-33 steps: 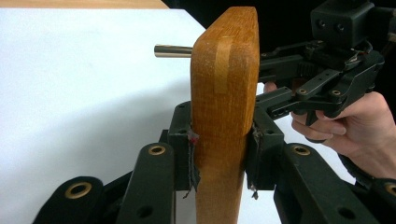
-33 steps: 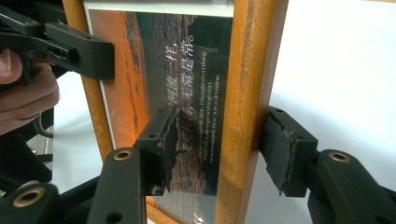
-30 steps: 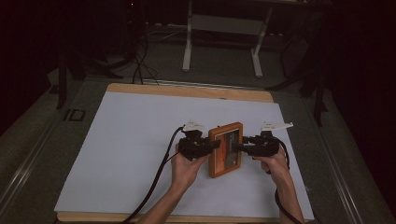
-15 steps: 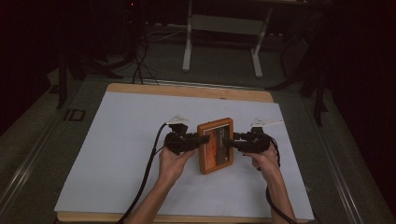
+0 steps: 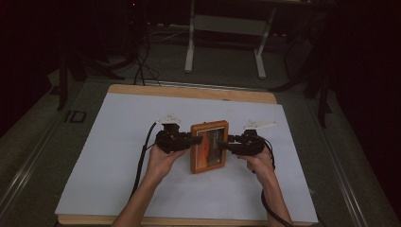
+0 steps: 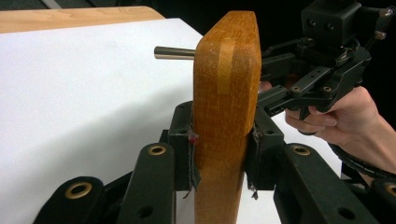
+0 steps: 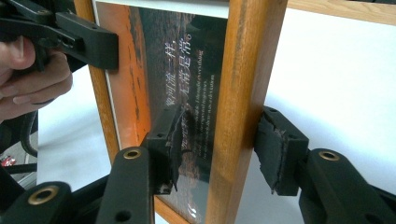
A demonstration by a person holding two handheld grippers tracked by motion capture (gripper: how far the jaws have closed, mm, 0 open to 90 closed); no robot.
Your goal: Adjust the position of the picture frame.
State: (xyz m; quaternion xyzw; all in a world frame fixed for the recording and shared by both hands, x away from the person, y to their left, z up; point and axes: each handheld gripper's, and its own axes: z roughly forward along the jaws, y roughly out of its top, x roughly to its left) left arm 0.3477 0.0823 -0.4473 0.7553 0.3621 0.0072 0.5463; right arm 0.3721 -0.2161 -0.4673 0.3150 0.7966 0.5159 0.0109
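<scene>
— What is being handled, and where? A wooden picture frame [image 5: 209,146] with an orange print, held over the white sheet [image 5: 118,142] on the table [image 5: 189,91], a metal peg [image 6: 173,52] jutting from its back.

— How is it held? The left gripper [image 5: 195,140] is clamped on one side rail. The right gripper [image 5: 226,144] straddles the opposite rail, its jaws just closing, one pad apart from the wood, probably to share the frame's weight.

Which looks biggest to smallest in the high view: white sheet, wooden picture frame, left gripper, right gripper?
1. white sheet, by far the largest.
2. wooden picture frame.
3. left gripper and right gripper: they look about alike, so no ranking between them; each looks smaller than the frame.
</scene>
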